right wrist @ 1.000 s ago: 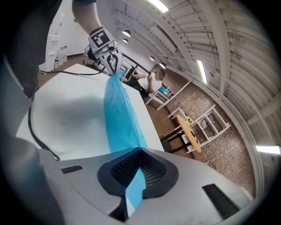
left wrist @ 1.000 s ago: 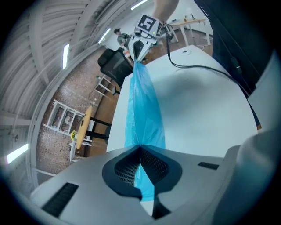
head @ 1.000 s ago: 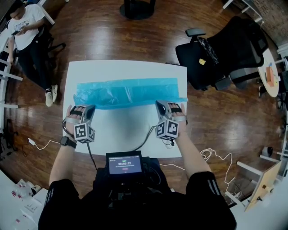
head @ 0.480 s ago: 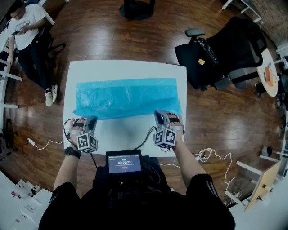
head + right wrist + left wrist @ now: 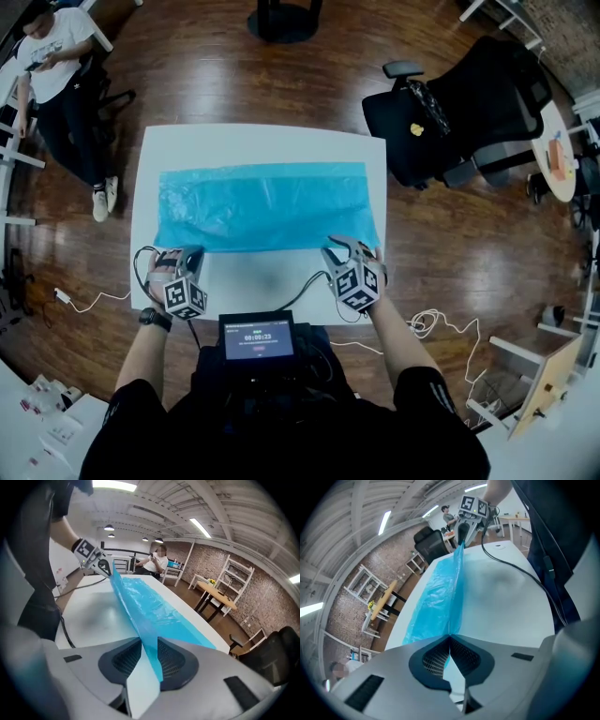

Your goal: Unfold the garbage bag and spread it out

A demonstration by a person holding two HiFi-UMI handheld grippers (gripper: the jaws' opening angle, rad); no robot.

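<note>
Bag work: garbage bag (image 5: 267,206) is lying spread along the table (image 5: 244,274), with its near edge lifted. Left gripper (image 5: 450,641) is clamping one corner. Right gripper (image 5: 149,656) jaws have just been opening, with the film loose between them. Best practice, I judge: lowering the left corner flat and taut before releasing.

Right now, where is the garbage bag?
Head view: the garbage bag lies spread on the white table, its near-left corner pinched in the left gripper.
</note>
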